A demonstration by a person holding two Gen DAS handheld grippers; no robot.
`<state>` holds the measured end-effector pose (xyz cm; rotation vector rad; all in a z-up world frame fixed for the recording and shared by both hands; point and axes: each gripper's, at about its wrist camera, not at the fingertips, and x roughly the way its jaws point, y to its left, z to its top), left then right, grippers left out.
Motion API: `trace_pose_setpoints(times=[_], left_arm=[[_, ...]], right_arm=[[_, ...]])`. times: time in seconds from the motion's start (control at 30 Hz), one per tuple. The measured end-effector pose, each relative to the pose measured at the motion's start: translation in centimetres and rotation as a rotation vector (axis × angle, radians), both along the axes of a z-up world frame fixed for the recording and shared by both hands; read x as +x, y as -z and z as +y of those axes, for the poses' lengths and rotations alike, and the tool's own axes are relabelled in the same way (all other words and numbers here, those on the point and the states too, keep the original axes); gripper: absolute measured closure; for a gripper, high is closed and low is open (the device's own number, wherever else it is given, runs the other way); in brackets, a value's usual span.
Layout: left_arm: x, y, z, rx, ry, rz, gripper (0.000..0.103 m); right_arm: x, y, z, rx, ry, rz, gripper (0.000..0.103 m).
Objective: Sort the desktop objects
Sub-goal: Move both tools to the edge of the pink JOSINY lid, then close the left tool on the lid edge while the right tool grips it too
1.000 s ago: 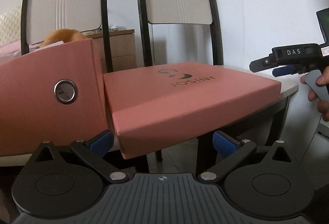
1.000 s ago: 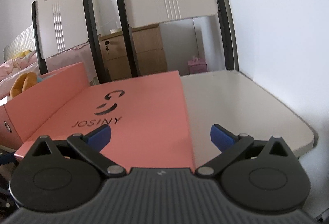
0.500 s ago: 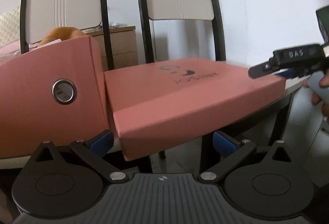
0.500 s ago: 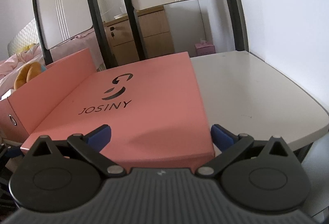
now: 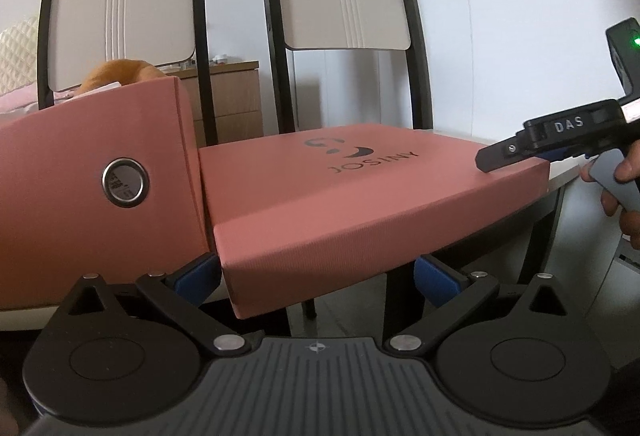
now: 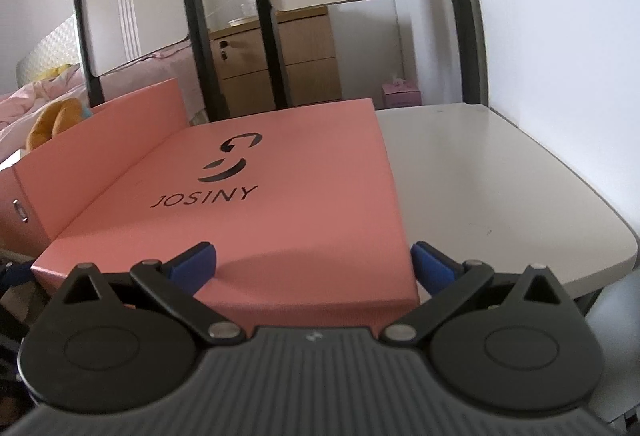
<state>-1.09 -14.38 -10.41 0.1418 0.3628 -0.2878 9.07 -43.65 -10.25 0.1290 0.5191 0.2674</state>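
Pink lid [image 5: 360, 191] marked JOSINY lies flat on the white desk [image 6: 480, 175], its near corner overhanging the edge. Left tongs [image 5: 318, 272] spread wide, empty, lid corner just ahead between the pads. Right tongs [image 6: 312, 262] spread wide, empty, straddling the lid's near edge. Taller pink box [image 5: 92, 171] stands left of the lid, touching it.

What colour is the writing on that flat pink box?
Black: the logo and the word JOSINY on the box lid, clearest in the right wrist view.
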Motion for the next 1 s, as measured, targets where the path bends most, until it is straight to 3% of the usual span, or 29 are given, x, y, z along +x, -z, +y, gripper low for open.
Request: trace_pose_setpoints(times=[0.47,0.63,0.8,1.0], left_arm=[[-2.7,-0.9,0.6,-0.035,0.015,0.034,0.000],[-3.1,-1.7,1.9,-0.134,0.032,0.073,0.000],[-3.6,-1.6,1.7,-0.099,0.030,0.056,0.000],[-2.9,-1.5,2.1,-0.118,0.048,0.056,0.000]], right_arm=[[-3.6,-0.5,-0.5,0.010,-0.024,0.020,0.000],[-4.7,-0.6,-0.4,-0.002,-0.039,0.027,0.000],[-5.5,-0.6,-0.4,-0.009,-0.063,0.026,0.000],[-5.1,-0.7,-0.9,0.004,-0.079,0.029,0.000]])
